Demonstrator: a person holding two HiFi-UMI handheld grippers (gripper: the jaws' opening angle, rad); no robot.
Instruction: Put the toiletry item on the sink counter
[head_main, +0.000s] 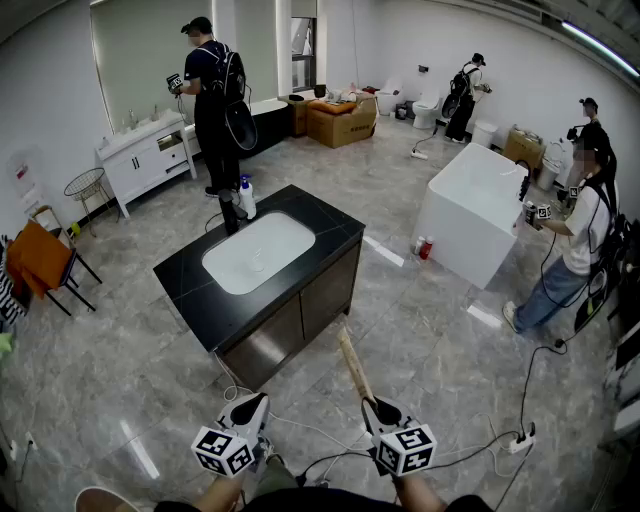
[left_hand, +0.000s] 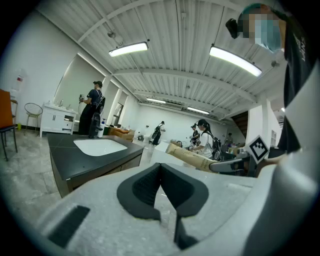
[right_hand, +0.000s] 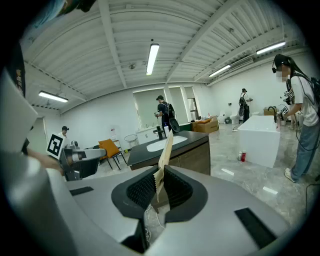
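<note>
Right gripper (right_hand: 159, 187) pinches tan packet (right_hand: 165, 150); left gripper (left_hand: 161, 186) closed, empty (sink counter (head_main: 331, 233) well ahead). Placement not yet done.

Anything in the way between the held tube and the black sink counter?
Nothing visible. The right tongs grip the tan tube, and only open floor lies between it and the sink counter.

Left tool (left_hand: 161, 172), jaws together on nothing, black sink counter (left_hand: 70, 160) ahead at left
</note>
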